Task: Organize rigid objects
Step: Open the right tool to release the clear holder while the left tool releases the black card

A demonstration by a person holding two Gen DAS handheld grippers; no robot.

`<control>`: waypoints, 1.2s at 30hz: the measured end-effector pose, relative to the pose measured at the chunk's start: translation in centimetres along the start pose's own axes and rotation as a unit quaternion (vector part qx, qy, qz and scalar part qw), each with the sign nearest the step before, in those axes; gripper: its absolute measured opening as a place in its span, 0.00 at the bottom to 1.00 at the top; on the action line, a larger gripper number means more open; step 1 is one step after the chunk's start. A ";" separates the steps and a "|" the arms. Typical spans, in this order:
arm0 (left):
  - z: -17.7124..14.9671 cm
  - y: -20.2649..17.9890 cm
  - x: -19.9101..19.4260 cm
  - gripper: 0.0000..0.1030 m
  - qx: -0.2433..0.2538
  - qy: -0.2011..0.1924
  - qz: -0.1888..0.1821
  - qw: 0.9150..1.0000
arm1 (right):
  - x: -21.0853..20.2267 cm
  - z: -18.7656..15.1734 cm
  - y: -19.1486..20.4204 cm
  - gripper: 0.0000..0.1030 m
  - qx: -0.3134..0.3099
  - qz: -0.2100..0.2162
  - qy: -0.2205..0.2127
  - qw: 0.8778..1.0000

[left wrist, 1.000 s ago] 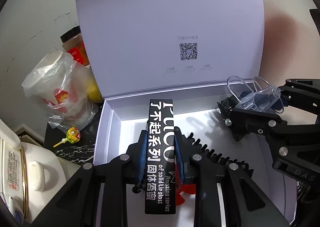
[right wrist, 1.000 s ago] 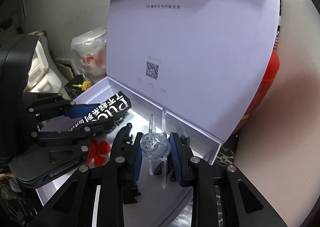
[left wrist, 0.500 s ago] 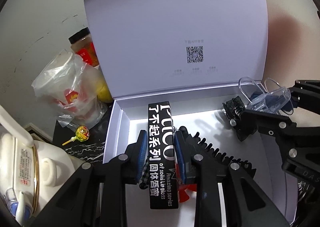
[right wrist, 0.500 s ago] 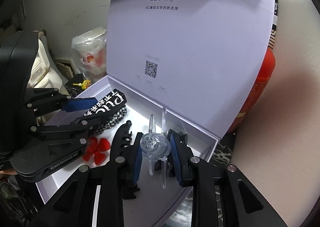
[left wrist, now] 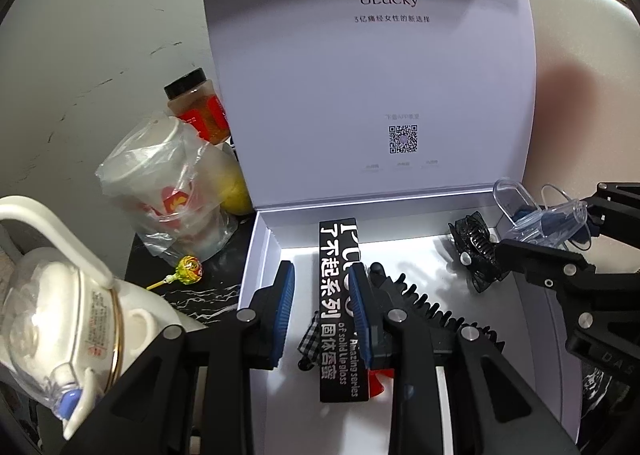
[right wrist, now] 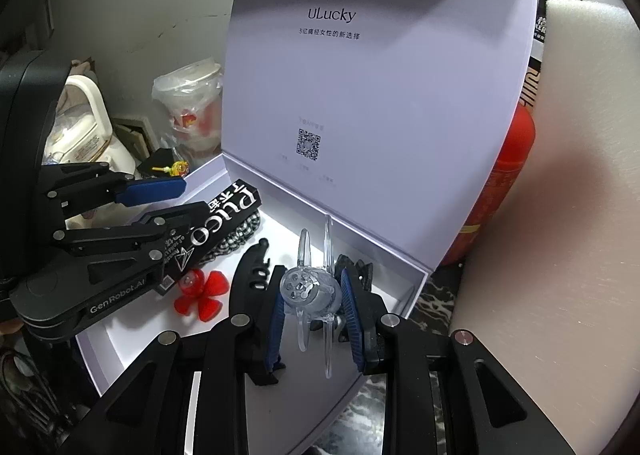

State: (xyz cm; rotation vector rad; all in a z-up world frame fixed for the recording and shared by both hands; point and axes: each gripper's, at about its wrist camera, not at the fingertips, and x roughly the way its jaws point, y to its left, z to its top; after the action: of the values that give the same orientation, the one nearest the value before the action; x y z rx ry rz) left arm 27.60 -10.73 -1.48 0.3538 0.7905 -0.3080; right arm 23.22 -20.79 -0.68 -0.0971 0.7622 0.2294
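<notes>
Lying inside the parted left claw is the black carton; right claw clamps a clear clip.

Box: open on the counter, lid upright at its back edge.
In the box: carton towards the left, comb just right of it, hair clip at the back right, propeller toy near the front.
Left of the box: lollipop, bagged cup, jar behind the cup, kettle nearest the front.
</notes>
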 end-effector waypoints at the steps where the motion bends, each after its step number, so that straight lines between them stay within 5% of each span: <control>1: 0.0 0.0 -0.2 0.27 0.003 0.000 0.002 1.000 | -0.1 0.0 0.0 0.26 -0.001 0.000 0.000 1.000; 10: -0.1 0.0 -1.4 0.27 0.005 -0.003 0.004 1.000 | -0.5 0.0 0.6 0.27 -0.008 0.001 0.003 1.000; 14: -0.3 0.3 -2.3 0.27 -0.001 -0.009 0.005 1.000 | -0.9 0.1 0.6 0.48 -0.005 -0.007 0.002 1.000; 36: -0.6 0.9 -8.2 0.27 -0.004 -0.047 0.024 0.999 | -6.6 -0.1 2.1 0.49 -0.015 -0.019 -0.031 0.999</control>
State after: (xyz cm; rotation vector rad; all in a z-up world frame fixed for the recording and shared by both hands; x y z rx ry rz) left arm 22.14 -8.61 4.32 0.3476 0.6898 -0.2736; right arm 18.03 -19.90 3.79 -0.1329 0.6941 0.2071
